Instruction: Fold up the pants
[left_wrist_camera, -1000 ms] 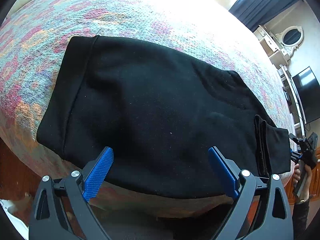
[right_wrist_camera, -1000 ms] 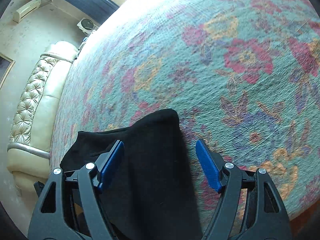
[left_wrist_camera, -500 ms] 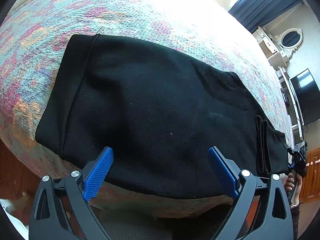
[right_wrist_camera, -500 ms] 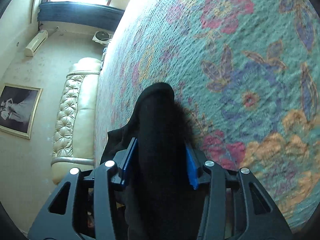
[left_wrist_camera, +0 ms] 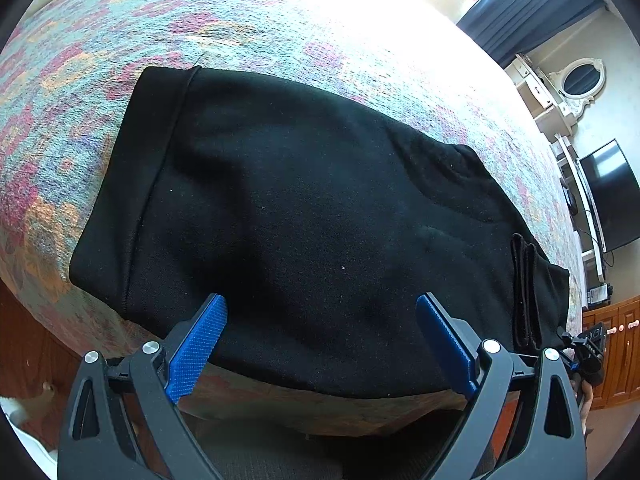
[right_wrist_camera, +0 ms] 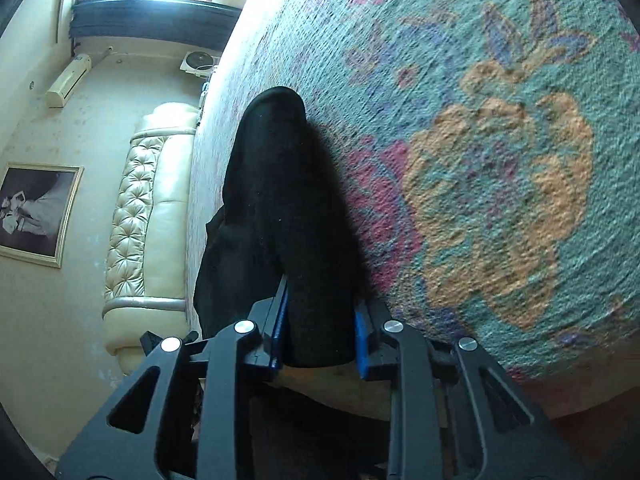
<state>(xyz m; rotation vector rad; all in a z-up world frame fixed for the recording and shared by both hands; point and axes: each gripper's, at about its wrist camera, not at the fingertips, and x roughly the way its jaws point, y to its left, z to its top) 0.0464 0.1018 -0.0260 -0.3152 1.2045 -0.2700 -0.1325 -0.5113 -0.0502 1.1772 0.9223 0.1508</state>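
The black pants (left_wrist_camera: pixel 312 208) are spread flat on the floral bedspread (left_wrist_camera: pixel 280 20), directly ahead of the left tongs (left_wrist_camera: pixel 320 320), whose blue pads are held wide apart over the near hem with nothing between them. The right tongs (right_wrist_camera: pixel 320 332) are clenched on a bunched end of the pants (right_wrist_camera: pixel 280 200), which is raised from the bedspread (right_wrist_camera: pixel 500 160) just beside them.

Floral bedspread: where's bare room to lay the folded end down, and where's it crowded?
Free: the floral woven bedspread beyond the black fleece pants, up to the sunlit far side, and the strip left of the waistband. Also the patch right of the lifted pants end in the right wrist view. Crowded: the near bed edge, where the open left gripper hovers and the right gripper clamps cloth.
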